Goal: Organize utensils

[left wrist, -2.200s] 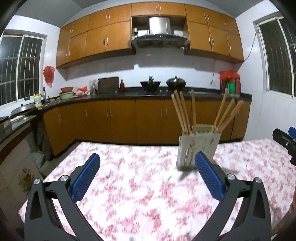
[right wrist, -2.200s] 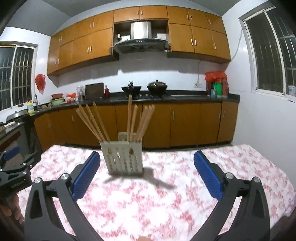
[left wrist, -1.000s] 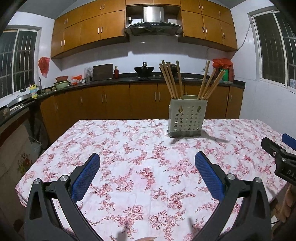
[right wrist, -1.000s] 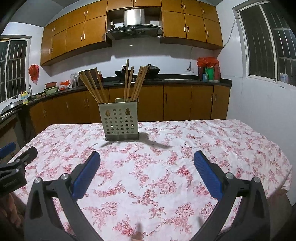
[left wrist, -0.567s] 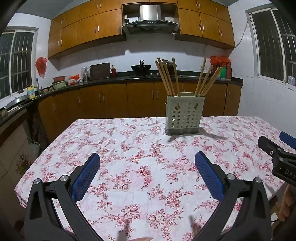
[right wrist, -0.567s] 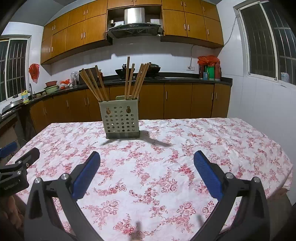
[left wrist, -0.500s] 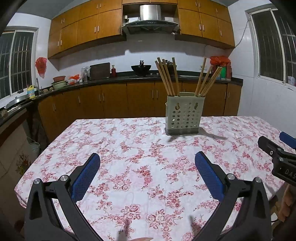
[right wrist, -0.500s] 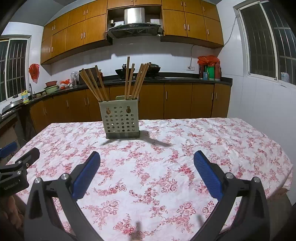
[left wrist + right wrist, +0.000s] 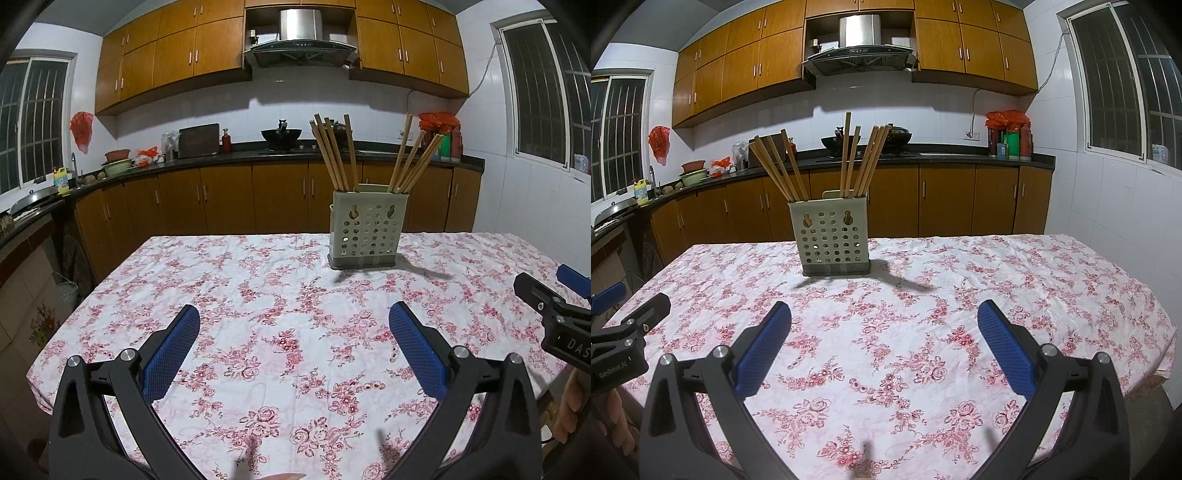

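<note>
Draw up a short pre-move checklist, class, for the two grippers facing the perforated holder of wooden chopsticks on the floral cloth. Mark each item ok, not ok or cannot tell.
1. Left gripper open and holding nothing: ok.
2. Right gripper open and holding nothing: ok.
3. Pale green perforated plastic holder standing upright on the pink floral tablecloth: ok.
4. Wooden chopsticks all inside the holder, leaning in two bunches: ok.
5. Cloth between the fingers and the holder free of objects: ok.
6. Whether the two bunches sit in separate compartments: cannot tell, the holder's inside is hidden.
</note>
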